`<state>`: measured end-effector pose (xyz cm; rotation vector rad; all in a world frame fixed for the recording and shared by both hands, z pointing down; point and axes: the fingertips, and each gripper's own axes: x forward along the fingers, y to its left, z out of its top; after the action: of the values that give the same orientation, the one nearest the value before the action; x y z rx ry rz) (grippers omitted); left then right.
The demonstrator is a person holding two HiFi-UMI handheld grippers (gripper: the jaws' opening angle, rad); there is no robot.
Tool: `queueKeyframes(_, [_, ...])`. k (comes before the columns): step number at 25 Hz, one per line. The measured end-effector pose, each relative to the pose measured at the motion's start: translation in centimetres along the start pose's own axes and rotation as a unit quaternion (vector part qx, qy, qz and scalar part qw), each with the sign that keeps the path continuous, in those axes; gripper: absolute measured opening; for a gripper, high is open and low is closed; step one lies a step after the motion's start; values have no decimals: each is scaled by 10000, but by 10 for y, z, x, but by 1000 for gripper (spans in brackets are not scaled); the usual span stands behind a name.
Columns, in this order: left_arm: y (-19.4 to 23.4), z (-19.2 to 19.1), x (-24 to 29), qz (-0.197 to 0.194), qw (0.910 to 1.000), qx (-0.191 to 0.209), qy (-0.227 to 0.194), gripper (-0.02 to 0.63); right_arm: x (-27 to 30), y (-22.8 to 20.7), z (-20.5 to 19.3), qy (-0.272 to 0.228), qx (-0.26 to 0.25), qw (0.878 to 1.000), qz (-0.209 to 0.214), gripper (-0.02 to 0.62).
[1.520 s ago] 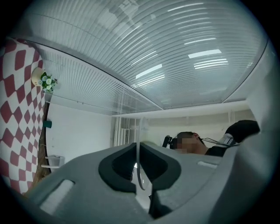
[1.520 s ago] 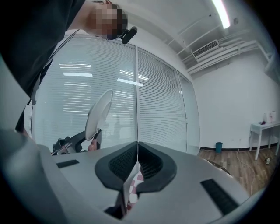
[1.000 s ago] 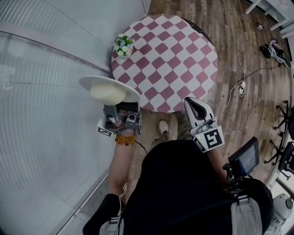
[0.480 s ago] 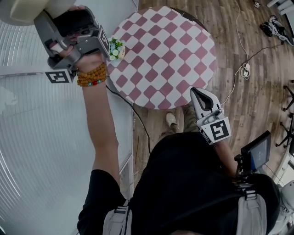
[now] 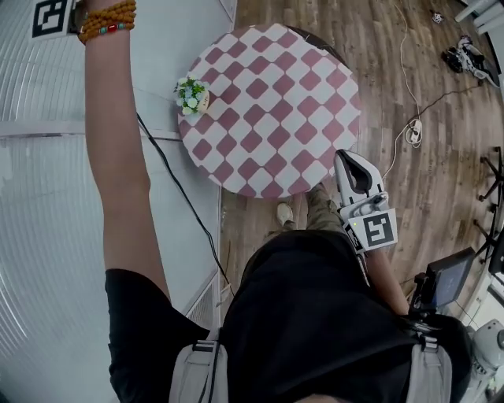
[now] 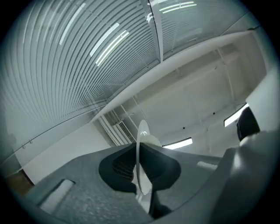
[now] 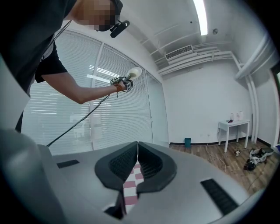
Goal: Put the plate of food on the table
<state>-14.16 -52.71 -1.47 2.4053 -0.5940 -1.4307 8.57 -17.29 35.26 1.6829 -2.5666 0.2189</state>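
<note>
A white plate point(image 6: 141, 144) shows edge-on in the left gripper view, with a pale mound of food point(image 6: 152, 140) on it. My left gripper point(image 6: 139, 164) is shut on its rim and points up at the ceiling. In the head view only that gripper's marker cube point(image 5: 51, 16) shows, at the top left, above a raised arm. The right gripper view shows the plate point(image 7: 134, 72) held high by the blinds. The round table point(image 5: 272, 110) has a red and white checked cloth. My right gripper point(image 5: 346, 157) hangs by its near edge, shut point(image 7: 136, 151) and holding nothing.
A small pot of flowers point(image 5: 191, 94) stands at the table's left edge. Window blinds point(image 5: 47, 197) line the left side. A black cord point(image 5: 177, 197) trails from the left arm. Cables point(image 5: 409, 142) lie on the wood floor, and a white side table point(image 7: 234, 124) stands far right.
The left arm has swung up and to the upper left, carrying the plate out of the head view. The right gripper has shifted slightly toward the table's edge.
</note>
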Motion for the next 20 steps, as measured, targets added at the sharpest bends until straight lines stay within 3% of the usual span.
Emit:
queueKeyframes(6, [66, -3, 28, 746, 9971, 147, -28, 20, -3, -2, -8, 34, 94, 9999, -37, 12])
queueKeyframes(11, [129, -15, 39, 1449, 9893, 147, -3, 20, -6, 1, -18, 123, 196, 9997, -40, 12])
queueKeyframes(15, [205, -54, -14, 2239, 9738, -392, -37, 20, -6, -8, -35, 253, 388, 9988, -157, 12])
queueKeyframes(18, [246, -88, -63, 2556, 9646, -637, -104, 20, -5, -18, -43, 364, 510, 9977, -252, 12])
queueKeyframes(20, [275, -116, -95, 2888, 9537, -829, -94, 20, -3, -24, -47, 394, 583, 9970, -308, 12])
